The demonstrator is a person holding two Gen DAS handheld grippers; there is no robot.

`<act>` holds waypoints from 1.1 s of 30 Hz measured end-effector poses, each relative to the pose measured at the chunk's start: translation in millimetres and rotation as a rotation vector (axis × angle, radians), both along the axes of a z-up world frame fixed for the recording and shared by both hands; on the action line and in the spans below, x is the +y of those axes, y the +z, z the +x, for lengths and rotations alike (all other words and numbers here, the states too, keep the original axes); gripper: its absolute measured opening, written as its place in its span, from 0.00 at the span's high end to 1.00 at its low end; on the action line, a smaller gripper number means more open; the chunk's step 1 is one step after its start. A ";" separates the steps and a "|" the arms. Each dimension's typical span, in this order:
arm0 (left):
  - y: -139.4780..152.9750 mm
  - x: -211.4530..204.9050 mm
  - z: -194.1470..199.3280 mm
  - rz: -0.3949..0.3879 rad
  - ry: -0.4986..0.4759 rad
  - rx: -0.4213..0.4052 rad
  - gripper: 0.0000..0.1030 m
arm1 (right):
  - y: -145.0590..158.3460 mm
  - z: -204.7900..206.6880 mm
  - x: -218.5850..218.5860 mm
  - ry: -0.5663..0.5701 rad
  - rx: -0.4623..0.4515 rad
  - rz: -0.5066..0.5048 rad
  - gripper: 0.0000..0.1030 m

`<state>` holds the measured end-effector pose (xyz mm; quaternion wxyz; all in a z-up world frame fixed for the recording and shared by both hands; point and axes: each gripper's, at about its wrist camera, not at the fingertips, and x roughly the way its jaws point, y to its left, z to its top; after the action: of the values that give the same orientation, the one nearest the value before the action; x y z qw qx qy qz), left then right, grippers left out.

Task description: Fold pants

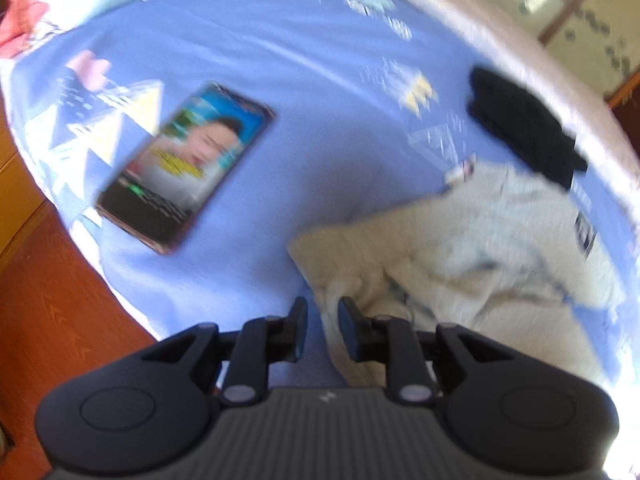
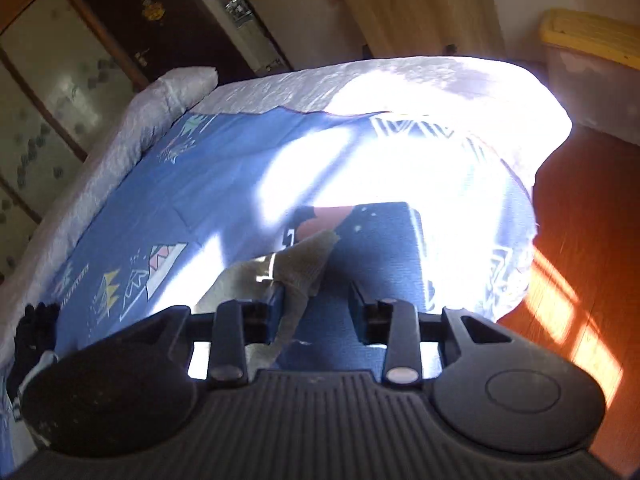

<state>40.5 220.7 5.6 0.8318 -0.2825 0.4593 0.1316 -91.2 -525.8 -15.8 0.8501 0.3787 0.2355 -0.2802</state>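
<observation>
Two grippers are working over the bed (image 1: 280, 60) at this moment, and I am holding one in each hand. My left gripper (image 1: 323, 320) is hovering with its jaws apart by a narrow gap, and an edge of the beige pants (image 1: 460, 248) is lying in that gap, though the picture is too blurred for me to tell whether the fingers (image 1: 298, 320) are touching the cloth. The rest of the pants is lying crumpled ahead and to the right of this gripper on the blue sheet. A phone (image 1: 186, 166) with a lit screen is lying ahead to the left, well apart from the pants, and a black garment (image 1: 524, 128) is sitting farther ahead to the right, just beyond the pants and near the bed's white edge. My right gripper (image 2: 318, 308) is standing wide apart, gripping nothing; a flap of the pants (image 2: 296, 276) is lying between its fingers, close against the left one. Strong sunlight is washing out the sheet ahead of it, and the wooden floor (image 2: 580, 220) is showing off to the right.
</observation>
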 end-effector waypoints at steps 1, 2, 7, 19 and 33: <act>7.3 6.6 -1.4 0.004 0.017 -0.023 0.82 | 8.6 -8.0 0.7 -0.061 -0.012 -0.033 0.65; 15.2 11.3 0.5 0.023 0.025 -0.045 0.82 | 16.9 -14.8 4.8 -0.099 -0.034 -0.061 0.66; 47.3 3.7 53.4 0.118 -0.074 -0.153 0.81 | 49.0 -3.0 29.1 -0.038 -0.174 -0.063 0.65; -18.7 -93.1 255.2 0.038 -0.406 -0.147 0.07 | 18.7 182.5 148.0 0.483 -0.168 0.200 0.65; 41.7 2.0 121.3 -0.109 -0.220 -0.429 0.84 | 6.1 283.2 223.5 0.657 -0.119 0.283 0.64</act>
<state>161.8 222.7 47.3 0.9032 -0.2966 0.3065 -0.0475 192.0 -302.3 -9.8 0.8460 0.4126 0.3314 0.0658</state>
